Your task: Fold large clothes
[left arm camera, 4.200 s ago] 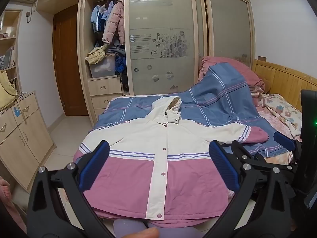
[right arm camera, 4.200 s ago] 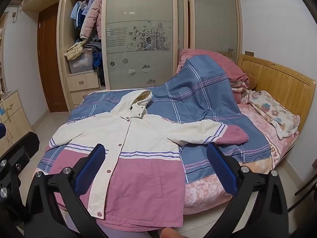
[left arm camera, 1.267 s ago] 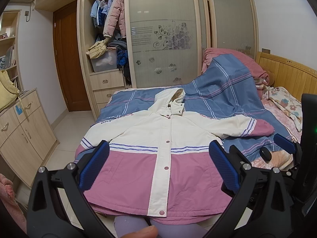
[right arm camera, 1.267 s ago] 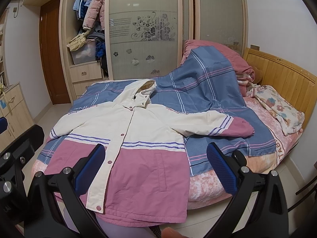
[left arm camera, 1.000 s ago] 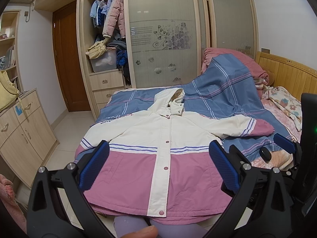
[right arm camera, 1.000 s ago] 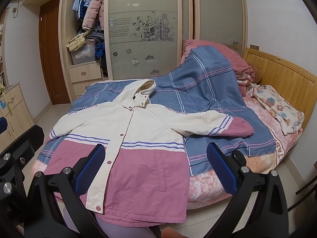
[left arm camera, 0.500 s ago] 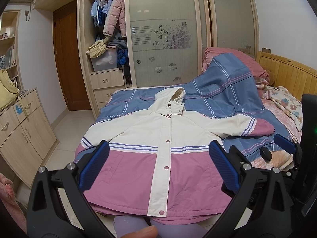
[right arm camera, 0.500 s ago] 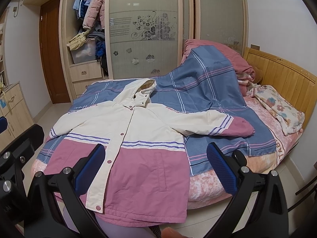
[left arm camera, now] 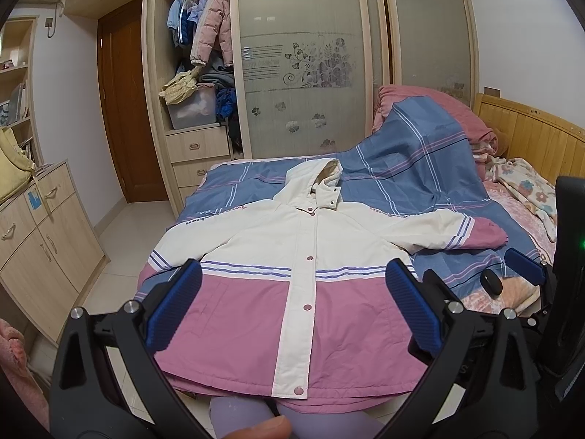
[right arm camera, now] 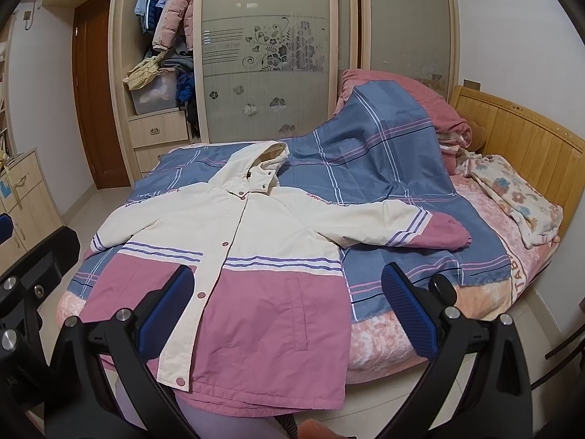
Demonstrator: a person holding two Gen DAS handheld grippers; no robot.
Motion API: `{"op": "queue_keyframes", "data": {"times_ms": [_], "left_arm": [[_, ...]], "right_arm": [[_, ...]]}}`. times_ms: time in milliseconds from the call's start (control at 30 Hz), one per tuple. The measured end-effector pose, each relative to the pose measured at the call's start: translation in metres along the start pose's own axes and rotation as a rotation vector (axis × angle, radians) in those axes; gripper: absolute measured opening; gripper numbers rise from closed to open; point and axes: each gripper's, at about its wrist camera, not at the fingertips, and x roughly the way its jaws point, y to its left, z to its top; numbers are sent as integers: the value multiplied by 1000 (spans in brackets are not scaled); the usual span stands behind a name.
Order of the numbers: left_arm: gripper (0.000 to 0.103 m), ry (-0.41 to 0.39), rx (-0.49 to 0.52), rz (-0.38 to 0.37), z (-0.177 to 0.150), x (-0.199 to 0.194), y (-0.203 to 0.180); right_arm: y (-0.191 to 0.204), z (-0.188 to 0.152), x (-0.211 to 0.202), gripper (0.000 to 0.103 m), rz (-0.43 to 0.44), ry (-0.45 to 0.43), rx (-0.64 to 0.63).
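Observation:
A hooded cream and pink jacket (left arm camera: 292, 278) lies flat and buttoned on the bed, hood away from me, hem at the near edge. It also shows in the right wrist view (right arm camera: 234, 256). Its right sleeve (right arm camera: 395, 226) stretches out over the blue plaid quilt; the left sleeve (left arm camera: 172, 245) lies along the body. My left gripper (left arm camera: 292, 307) is open and empty, held above the hem. My right gripper (right arm camera: 285, 314) is open and empty, above the jacket's right lower part.
A blue plaid quilt (left arm camera: 413, 168) and pink bedding are heaped at the bed's far right by the wooden headboard (right arm camera: 519, 135). A wardrobe (left arm camera: 197, 109) stands behind the bed, a low cabinet (left arm camera: 40, 226) at the left. A floral blanket (right arm camera: 512, 190) lies near the headboard.
Since 4.2 s ago both grippers have drawn back slightly and risen, so more of the jacket shows. Over the last second nothing has visibly moved.

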Motion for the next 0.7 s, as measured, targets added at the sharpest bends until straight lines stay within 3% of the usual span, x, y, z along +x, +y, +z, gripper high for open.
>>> {"op": "queue_keyframes", "data": {"times_ms": [600, 700], "left_arm": [[101, 30, 1, -7, -12, 17, -2], [101, 58, -60, -69, -11, 36, 9]], "right_arm": [[-6, -3, 16, 102, -3, 28, 10], [-27, 2, 32, 102, 25, 47, 54]]}}
